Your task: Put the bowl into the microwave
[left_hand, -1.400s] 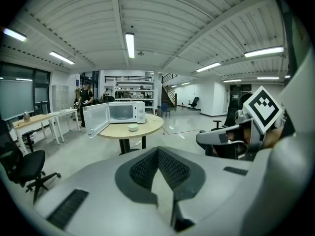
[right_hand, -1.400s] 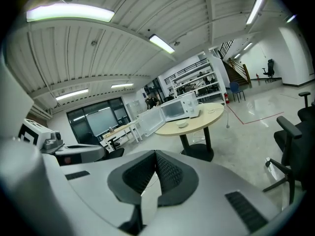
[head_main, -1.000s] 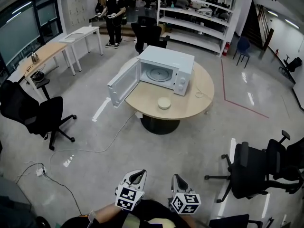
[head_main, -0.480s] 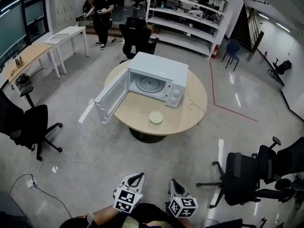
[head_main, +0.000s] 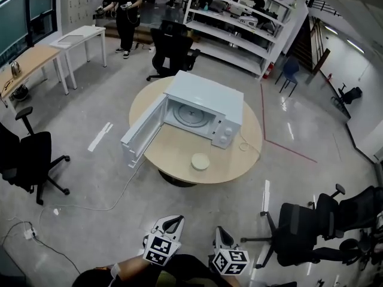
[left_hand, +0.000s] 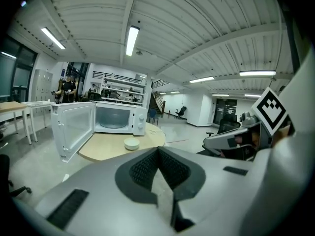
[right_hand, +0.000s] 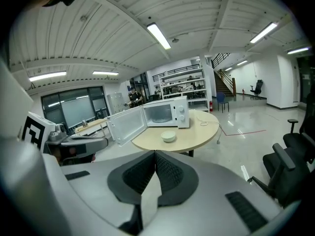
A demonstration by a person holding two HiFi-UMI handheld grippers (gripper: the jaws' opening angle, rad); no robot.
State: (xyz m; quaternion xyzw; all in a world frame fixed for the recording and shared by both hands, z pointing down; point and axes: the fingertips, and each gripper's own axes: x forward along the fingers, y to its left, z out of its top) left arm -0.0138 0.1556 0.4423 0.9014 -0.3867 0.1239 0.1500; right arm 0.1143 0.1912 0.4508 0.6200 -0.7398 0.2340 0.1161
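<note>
Bowl [head_main: 200,161] well beyond left gripper [head_main: 173,221], right gripper [head_main: 221,229]; jaws together.

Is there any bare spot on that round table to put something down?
Yes: the table is bare between the open microwave door and the bowl, and between the bowl and the cable. The microwave fills the back.

My left gripper [head_main: 172,222] and right gripper [head_main: 222,232] hang low, side by side, both with jaws together and empty.

Grey floor [head_main: 84,184], shelves [head_main: 234,18], office chairs [head_main: 299,233]
</note>
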